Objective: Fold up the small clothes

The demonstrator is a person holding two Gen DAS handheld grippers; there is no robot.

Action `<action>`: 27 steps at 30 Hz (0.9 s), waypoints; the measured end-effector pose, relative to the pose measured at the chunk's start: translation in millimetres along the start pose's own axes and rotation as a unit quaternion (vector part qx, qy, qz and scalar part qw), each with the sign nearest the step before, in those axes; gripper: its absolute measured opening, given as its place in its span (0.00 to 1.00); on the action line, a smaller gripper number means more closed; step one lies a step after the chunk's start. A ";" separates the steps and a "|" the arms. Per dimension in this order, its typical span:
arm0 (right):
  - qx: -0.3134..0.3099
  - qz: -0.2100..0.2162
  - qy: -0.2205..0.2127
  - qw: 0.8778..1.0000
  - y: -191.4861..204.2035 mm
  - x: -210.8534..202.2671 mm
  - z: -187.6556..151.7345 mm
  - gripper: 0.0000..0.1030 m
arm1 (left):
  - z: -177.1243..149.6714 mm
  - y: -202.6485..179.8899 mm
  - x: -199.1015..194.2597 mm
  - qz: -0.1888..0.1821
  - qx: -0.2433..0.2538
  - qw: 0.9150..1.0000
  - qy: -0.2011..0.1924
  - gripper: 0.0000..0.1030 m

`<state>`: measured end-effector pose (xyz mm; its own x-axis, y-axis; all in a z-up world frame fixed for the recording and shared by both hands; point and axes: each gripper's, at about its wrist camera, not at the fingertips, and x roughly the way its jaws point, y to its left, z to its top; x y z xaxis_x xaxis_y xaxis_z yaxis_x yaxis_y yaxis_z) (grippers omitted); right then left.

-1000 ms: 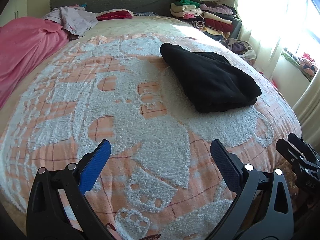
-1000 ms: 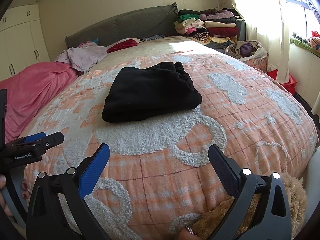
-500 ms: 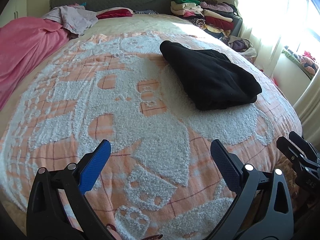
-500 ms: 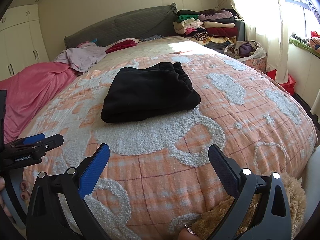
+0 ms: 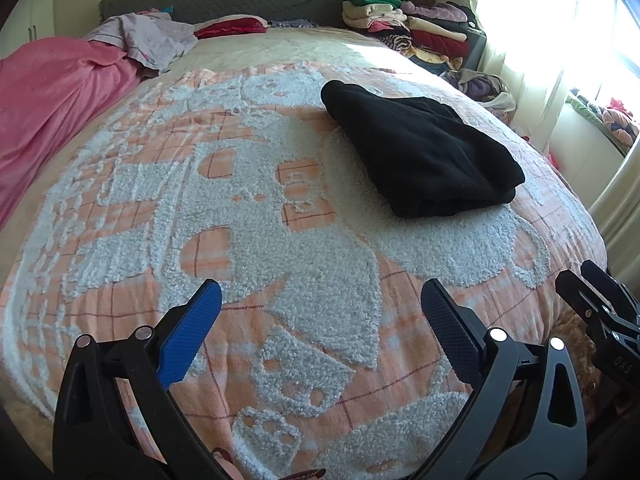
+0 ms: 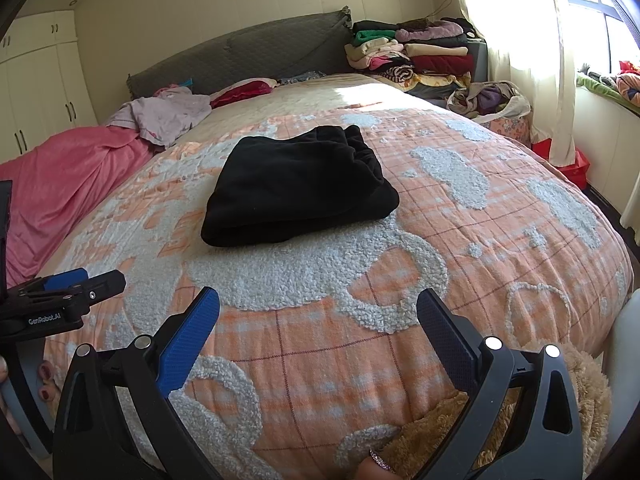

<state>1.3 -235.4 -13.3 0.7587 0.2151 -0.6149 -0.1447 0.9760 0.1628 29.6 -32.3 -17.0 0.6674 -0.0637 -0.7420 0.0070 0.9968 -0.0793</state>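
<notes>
The black garment [image 6: 298, 188] lies folded on the bed [image 6: 500, 248]; left tongs [image 5: 320, 312] and right tongs [image 6: 318, 316] gape wide, empty, near the edge; unfolded clothes [image 6: 168, 114] remain far left.

Orange bedspread [image 5: 248, 240] lies bare on the near side — only the folded black garment [image 5: 420, 152] stands mid-bed, pink blanket [image 5: 52, 108] along the left edge.

Black tongs [image 5: 320, 312], blue ribbed pads [image 5: 188, 340], silver screws; "GenRobot.AI" marking; possibly painted nails.
</notes>
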 end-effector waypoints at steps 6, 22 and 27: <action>0.000 0.000 0.000 1.000 -0.5 -0.5 0.2 0.96 | -0.2 0.4 -0.3 0.000 0.000 1.000 0.001 0.91; 0.001 0.000 -0.002 1.000 -1.2 -1.3 1.1 0.96 | -0.3 -0.4 -1.2 0.005 0.003 1.000 0.003 0.91; 0.000 0.000 -0.002 1.000 -0.2 -1.3 0.1 0.96 | -1.1 -2.9 -2.6 0.010 0.007 1.000 0.002 0.91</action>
<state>0.5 -236.0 -12.5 0.7614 0.2157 -0.6113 -0.1449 0.9758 0.1638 27.0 -35.1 -15.6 0.6642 -0.0446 -0.7463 0.0051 0.9985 -0.0551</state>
